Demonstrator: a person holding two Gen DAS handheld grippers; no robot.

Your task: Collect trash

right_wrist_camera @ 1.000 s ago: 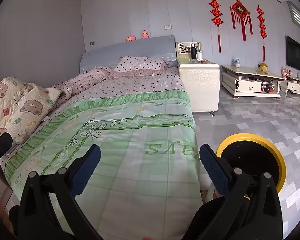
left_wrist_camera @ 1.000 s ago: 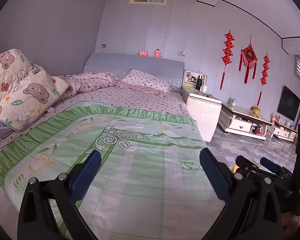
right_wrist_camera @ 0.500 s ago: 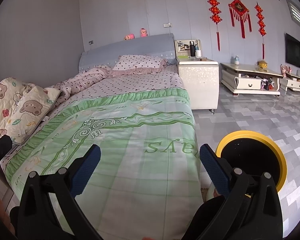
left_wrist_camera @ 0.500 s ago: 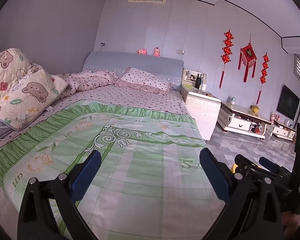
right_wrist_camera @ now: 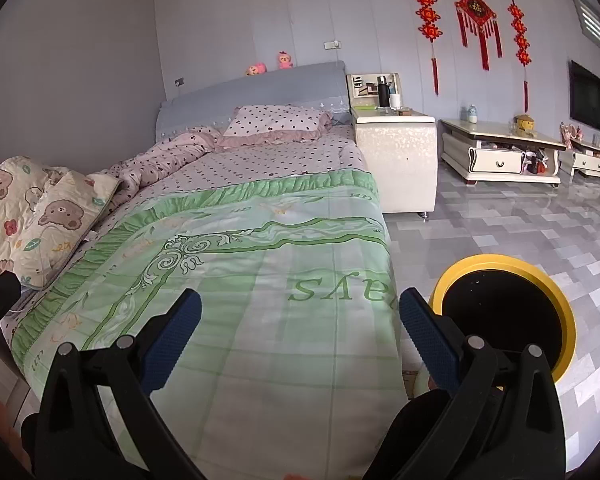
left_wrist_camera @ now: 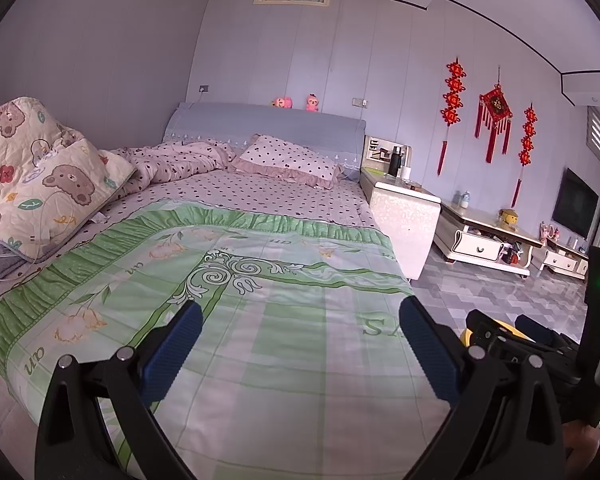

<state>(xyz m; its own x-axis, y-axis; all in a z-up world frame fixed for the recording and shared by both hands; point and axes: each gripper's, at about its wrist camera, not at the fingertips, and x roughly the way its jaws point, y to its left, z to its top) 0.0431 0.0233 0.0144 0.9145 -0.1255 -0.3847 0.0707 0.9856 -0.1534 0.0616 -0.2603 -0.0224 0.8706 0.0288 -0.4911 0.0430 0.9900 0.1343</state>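
Between the spread blue pads of the left gripper [left_wrist_camera: 298, 312]: nothing pinched, only the green bedspread [left_wrist_camera: 260, 360] just below. Same at the right gripper [right_wrist_camera: 298, 302]: jaws wide apart, holding nothing, hovering over the foot of the same bedspread.

Just to the right of the right gripper, down on the floor [right_wrist_camera: 520, 216] beside the bed: a bin with a yellow rim [right_wrist_camera: 500, 262], mouth open upward. Inside looks only dark; cannot tell whether any trash lies in it.

Ahead of both grippers, over the flat bedspread: no wrapper, paper or bottle to see.

Further ahead and to the left: a folded bear quilt [left_wrist_camera: 40, 184], with something small and pale at its edge, too small to name.

Far ahead: a dotted pillow [left_wrist_camera: 288, 156] against the headboard.

Far ahead to the right: a white nightstand [left_wrist_camera: 404, 216] with a dark flask and small things on top, then a low cabinet [left_wrist_camera: 488, 236] with more small things. Cannot tell whether any of these counts as trash.

As for progress, fits two stages. Either the trash from the bed already sits in the dark bin and little remains, or the trash lies elsewhere, out of view or among the small things far to the right. Settles neither. Sure only of this much: both grippers without load, bin close at the right, bed surface free of visible litter.
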